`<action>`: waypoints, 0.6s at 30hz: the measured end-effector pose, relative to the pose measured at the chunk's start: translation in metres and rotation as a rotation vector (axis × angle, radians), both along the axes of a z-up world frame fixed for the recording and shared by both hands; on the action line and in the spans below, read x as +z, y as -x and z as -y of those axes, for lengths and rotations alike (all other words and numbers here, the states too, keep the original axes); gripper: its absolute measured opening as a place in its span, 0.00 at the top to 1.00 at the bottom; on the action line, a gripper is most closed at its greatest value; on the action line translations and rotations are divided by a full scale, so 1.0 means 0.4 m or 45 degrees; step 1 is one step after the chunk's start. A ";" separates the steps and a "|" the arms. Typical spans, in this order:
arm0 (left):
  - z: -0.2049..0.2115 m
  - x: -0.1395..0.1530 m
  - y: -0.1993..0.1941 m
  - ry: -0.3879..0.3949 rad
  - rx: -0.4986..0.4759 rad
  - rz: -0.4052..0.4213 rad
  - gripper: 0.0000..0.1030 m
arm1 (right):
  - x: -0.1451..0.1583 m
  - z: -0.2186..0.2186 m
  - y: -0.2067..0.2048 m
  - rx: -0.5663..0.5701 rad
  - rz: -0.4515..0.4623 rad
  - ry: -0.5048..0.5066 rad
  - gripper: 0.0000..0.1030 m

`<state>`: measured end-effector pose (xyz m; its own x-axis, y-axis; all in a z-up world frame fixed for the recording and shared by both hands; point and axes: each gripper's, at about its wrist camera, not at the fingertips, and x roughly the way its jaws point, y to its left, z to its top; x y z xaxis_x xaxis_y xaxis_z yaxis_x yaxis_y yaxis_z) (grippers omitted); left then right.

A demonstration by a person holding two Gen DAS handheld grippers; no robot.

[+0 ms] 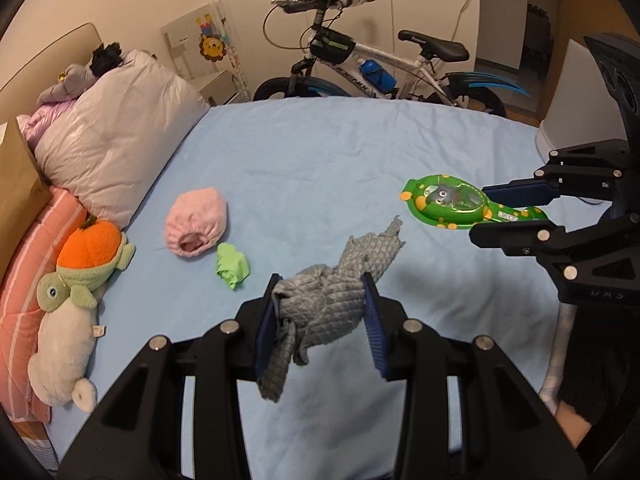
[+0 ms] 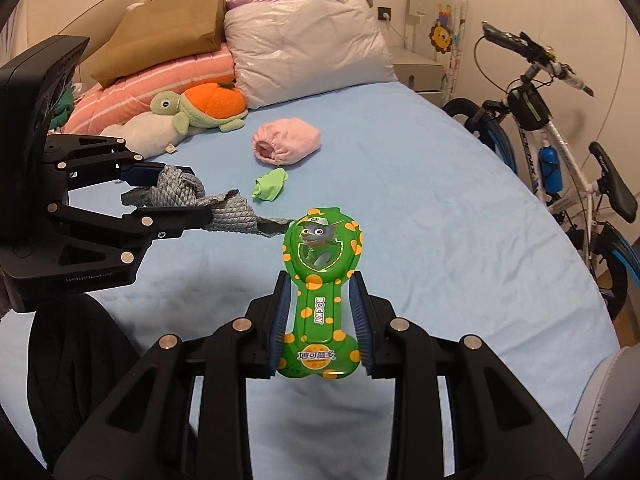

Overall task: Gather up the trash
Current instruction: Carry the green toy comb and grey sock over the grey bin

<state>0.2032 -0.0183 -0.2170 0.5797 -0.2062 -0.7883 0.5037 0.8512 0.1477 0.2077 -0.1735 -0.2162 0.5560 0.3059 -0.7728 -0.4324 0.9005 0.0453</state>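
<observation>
- The cloth (image 1: 320,304) sits between the left gripper (image 1: 322,320) pads, above the bed (image 1: 320,160).
- Beyond it lie a small rag (image 1: 233,266) and a hat (image 1: 197,222).
- The right gripper (image 2: 322,324), to its right, holds a toy package (image 2: 320,280).

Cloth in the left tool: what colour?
Grey cloth, with a quilted diamond pattern; clearest in the left wrist view.

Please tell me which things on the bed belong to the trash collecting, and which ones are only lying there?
Part of the job:
- grey cloth, held in the left tongs
- green toy package, held in the right tongs
- possibly the green scrap, judging by its look

Just lying about:
- pink hat
- turtle plush
- pillows
- paper bag
</observation>
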 end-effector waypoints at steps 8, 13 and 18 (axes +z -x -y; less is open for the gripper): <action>0.281 0.134 0.089 0.032 -0.198 0.101 0.62 | 0.140 0.298 0.131 -0.249 0.072 -0.037 0.73; 0.499 0.230 0.150 0.057 -0.383 0.172 0.62 | 0.260 0.505 0.225 -0.421 0.146 -0.045 0.73; 0.710 0.350 0.192 0.119 -0.569 0.242 0.62 | 0.401 0.697 0.322 -0.567 0.249 -0.028 0.73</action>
<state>0.1266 -0.3023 -0.0772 0.5500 -0.5327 -0.6432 0.7942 0.5718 0.2055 0.0790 -0.4524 -0.0557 0.7710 0.0201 -0.6366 -0.0074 0.9997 0.0227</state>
